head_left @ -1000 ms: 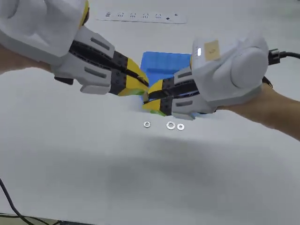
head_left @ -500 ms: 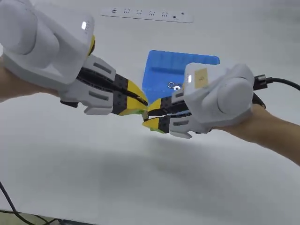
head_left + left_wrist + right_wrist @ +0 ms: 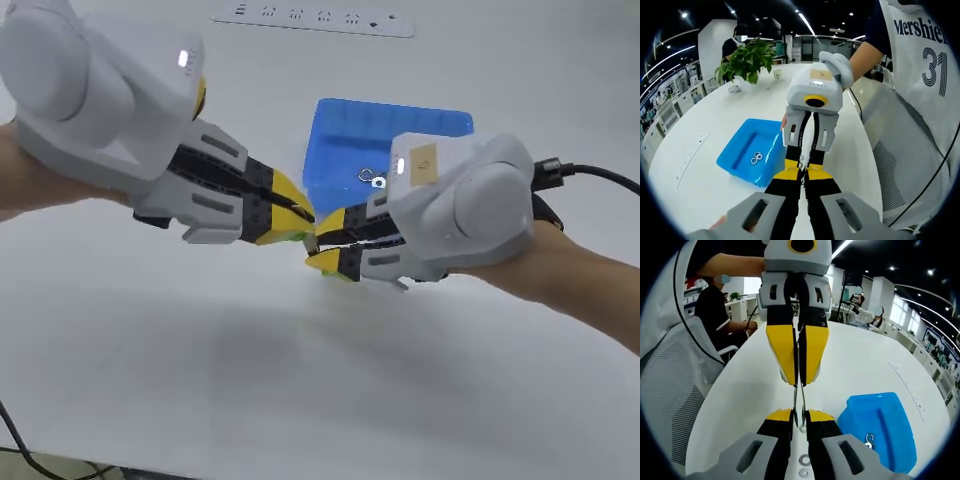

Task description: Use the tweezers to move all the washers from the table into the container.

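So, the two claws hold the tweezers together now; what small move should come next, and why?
The left claw and the right claw pinch the thin metal tweezers between them, and two small metal ring washers lie on the white table close under the right claw. So probably lower both together toward those washers.

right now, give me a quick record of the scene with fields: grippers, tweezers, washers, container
left gripper: shut on the tweezers
right gripper: shut on the tweezers, tip to tip with left gripper
container: blue, open, just beyond the grippers
washers in container: at least two
washers on table: at least two, by right gripper's jaws
table: white
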`<state>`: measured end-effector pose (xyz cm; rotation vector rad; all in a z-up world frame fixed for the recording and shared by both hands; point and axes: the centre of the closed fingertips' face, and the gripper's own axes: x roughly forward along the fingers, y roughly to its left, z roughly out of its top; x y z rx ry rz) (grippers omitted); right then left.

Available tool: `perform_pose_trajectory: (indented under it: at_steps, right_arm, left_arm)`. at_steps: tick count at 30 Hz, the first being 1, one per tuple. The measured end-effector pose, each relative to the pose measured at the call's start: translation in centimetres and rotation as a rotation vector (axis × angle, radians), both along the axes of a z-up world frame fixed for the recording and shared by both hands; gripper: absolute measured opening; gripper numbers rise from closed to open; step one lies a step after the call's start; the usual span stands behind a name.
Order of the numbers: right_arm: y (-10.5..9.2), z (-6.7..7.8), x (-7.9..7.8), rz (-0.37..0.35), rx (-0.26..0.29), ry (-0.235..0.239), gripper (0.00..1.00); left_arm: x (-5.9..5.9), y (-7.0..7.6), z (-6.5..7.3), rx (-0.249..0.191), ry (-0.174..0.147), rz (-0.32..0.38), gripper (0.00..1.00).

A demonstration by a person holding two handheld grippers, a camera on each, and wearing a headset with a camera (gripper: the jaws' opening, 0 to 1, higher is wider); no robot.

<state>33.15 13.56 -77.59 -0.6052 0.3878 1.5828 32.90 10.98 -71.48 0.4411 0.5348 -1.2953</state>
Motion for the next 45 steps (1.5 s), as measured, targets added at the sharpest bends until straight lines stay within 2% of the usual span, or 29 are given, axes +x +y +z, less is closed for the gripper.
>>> perform_pose_trajectory:
  at_steps: [7, 12, 21, 28, 36, 40, 45]
  right_arm:
    - [0.0, -0.4, 0.3, -0.010, 0.000, 0.009, 0.11]
    - [-0.1, -0.7, 0.1, -0.016, -0.002, 0.035, 0.11]
    - [-0.2, -0.8, 0.1, -0.017, 0.002, 0.037, 0.11]
    - [-0.3, -0.8, 0.0, -0.044, 0.030, 0.096, 0.10]
    - [-0.3, -0.6, -0.2, -0.035, 0.028, 0.087, 0.10]
    - [-0.4, 0.3, -0.1, -0.055, 0.053, 0.107, 0.10]
    - [-0.6, 1.7, 0.1, -0.045, 0.055, 0.074, 0.10]
  left_arm:
    - [0.2, -0.2, -0.3, 0.005, 0.005, -0.001, 0.06]
    - [0.0, -0.5, -0.5, 0.009, 0.016, -0.004, 0.06]
    - [-0.1, -1.0, -0.4, 0.017, 0.014, -0.010, 0.06]
    - [-0.3, -1.5, -0.3, 0.025, 0.017, -0.019, 0.06]
    - [-0.3, -1.7, -0.3, 0.031, 0.022, -0.027, 0.06]
    - [0.0, -1.3, 0.7, 0.000, 0.026, -0.013, 0.06]
    - [0.3, -1.0, 1.4, 0.001, 0.011, -0.028, 0.06]
